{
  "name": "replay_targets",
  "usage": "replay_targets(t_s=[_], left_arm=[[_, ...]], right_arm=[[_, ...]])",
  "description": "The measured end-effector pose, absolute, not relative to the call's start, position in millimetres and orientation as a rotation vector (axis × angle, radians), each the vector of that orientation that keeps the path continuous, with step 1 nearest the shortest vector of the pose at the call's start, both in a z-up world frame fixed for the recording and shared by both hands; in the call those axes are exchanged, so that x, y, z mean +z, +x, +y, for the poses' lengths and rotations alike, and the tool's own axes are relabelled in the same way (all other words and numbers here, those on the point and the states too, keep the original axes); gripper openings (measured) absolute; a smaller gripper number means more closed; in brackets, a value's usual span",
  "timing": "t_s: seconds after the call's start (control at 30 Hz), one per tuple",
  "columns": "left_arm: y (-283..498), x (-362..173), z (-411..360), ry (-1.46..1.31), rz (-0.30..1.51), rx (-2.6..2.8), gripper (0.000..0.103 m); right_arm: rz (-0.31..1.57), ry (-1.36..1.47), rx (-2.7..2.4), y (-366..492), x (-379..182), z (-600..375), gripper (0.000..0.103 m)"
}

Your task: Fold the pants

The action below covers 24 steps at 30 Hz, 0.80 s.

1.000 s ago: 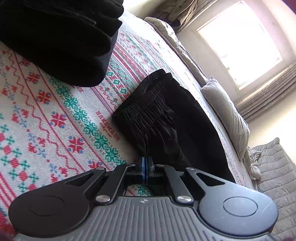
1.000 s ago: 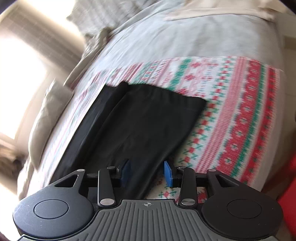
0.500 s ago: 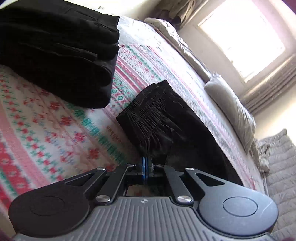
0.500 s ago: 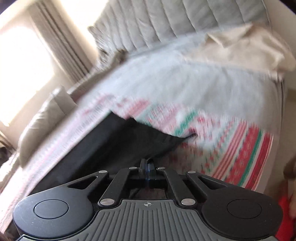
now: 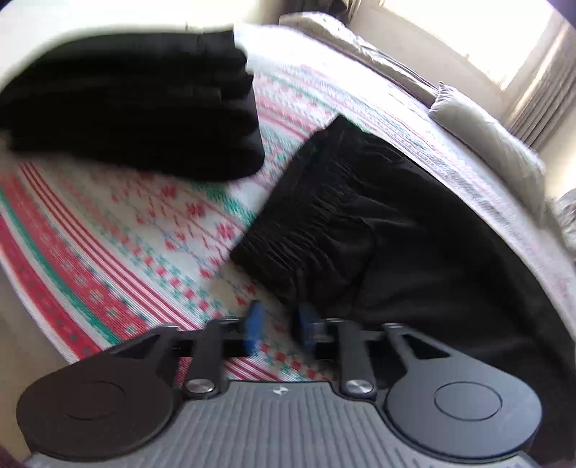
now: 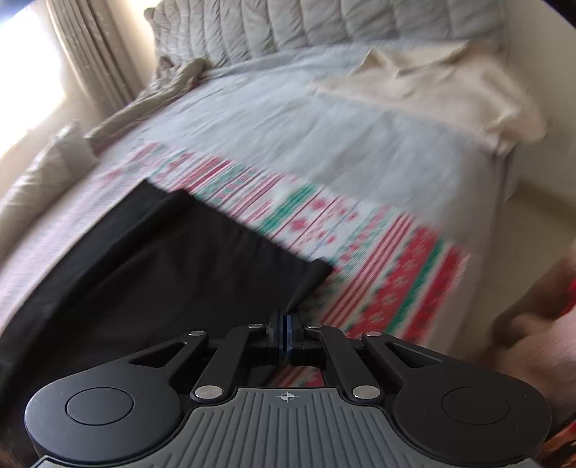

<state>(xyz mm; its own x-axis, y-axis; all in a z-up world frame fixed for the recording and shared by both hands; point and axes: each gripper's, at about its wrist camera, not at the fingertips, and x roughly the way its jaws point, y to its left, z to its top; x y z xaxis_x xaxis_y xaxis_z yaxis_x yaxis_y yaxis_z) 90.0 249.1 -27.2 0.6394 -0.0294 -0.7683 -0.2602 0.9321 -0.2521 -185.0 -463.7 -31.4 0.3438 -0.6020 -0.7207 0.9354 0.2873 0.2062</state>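
Observation:
Black pants [image 5: 363, 230] lie on a red, green and white patterned blanket [image 5: 118, 230] on a bed, elastic waistband toward my left gripper. My left gripper [image 5: 279, 327] is open and empty, just short of the waistband corner, with the blanket showing between its blue pads. In the right wrist view the leg end of the pants [image 6: 172, 262] lies flat. My right gripper [image 6: 286, 333] is shut on the near corner of the leg hem and holds it a little off the blanket.
A stack of folded black clothes [image 5: 144, 111] sits on the blanket at the far left. Grey pillows [image 5: 489, 126] line the window side. A cream sheet [image 6: 424, 82] and padded headboard [image 6: 324, 25] lie beyond. The bed edge drops to the floor [image 6: 532, 230] at the right.
My left gripper has let go of the waistband, opened and pulled back. My right gripper has closed on the leg hem corner and lifted it.

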Motion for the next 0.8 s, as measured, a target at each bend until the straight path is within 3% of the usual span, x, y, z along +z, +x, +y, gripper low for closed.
replay_targets(t_s=[0.07,0.1,0.17,0.23,0.37,0.6,0.8], left_arm=[[90,-18,237,-0.243,0.829,0.204,0.067],[88,-13,230,-0.191,0.800,0.208,0.067],[89,-5,222,-0.143,0.772,0.193,0.072],[89,4,209,-0.117,0.746,0.162,0.079],[93,16,178,-0.057,0.710,0.083,0.092],[122,27,128,0.002,0.702,-0.092,0.102],[179,26,77,0.130,0.669,-0.221,0.103]], right_arm=[[0.588,0.620,-1.166,-183,-23,-459,0.028],[0.576,0.615,-1.166,-184,-20,-457,0.033],[0.533,0.645,-1.125,-186,-11,-457,0.060],[0.498,0.655,-1.083,-182,-3,-455,0.068],[0.494,0.620,-1.005,-158,13,-452,0.074],[0.531,0.583,-0.848,-100,25,-467,0.081],[0.578,0.504,-0.733,-52,18,-496,0.081]])
